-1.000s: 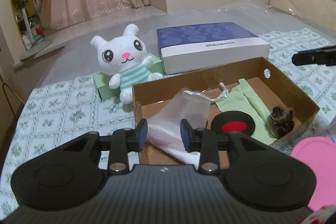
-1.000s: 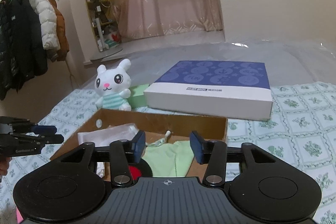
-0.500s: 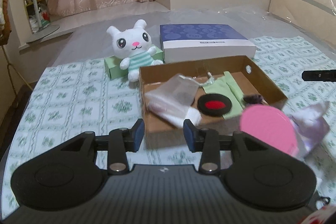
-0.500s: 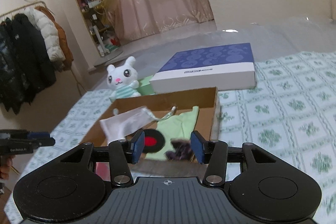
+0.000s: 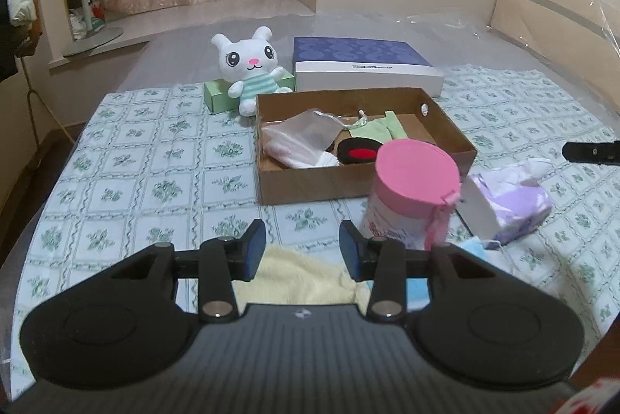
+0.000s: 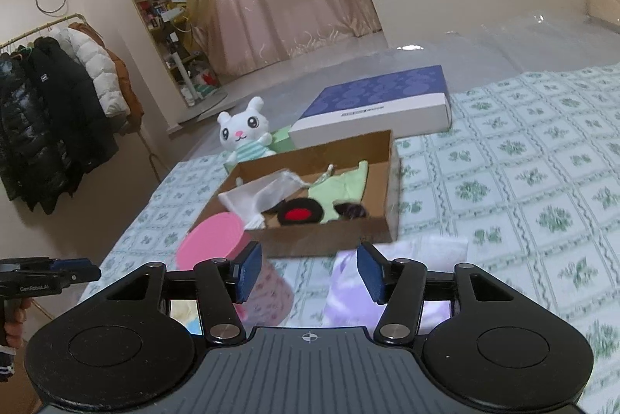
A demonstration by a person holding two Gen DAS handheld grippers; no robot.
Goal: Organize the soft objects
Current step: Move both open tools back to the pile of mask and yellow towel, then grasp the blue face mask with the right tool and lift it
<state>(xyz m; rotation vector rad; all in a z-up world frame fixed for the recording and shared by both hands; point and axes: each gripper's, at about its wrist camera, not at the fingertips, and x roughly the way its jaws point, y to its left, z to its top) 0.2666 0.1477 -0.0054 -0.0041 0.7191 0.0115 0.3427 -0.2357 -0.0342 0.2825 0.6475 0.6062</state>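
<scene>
A brown cardboard box (image 5: pixel 310 181) (image 6: pixel 321 243) lies on the bed with a sheer white pouch (image 5: pixel 302 138) (image 6: pixel 263 195), a green cloth (image 5: pixel 376 129) (image 6: pixel 341 187) and a black and red pad (image 5: pixel 358 152) (image 6: pixel 300 214) inside. My left gripper (image 5: pixel 302 251) is open and empty above a pale yellow towel (image 5: pixel 298 278). My right gripper (image 6: pixel 308 270) is open and empty above a purple and white tissue pack (image 6: pixel 387 259) (image 5: pixel 507 197). A white plush bunny (image 5: pixel 250 69) (image 6: pixel 242 135) sits behind the box.
A pink-lidded round tin (image 5: pixel 412 193) (image 6: pixel 221 251) stands in front of the box. A blue and white flat box (image 5: pixel 360 65) (image 6: pixel 379 104) and a green carton (image 5: pixel 217 94) lie behind it. Coats (image 6: pixel 50 104) hang at the left.
Both grippers have pulled back from the cardboard box toward the near edge of the bed. The towel, tin and tissue pack have come into view.
</scene>
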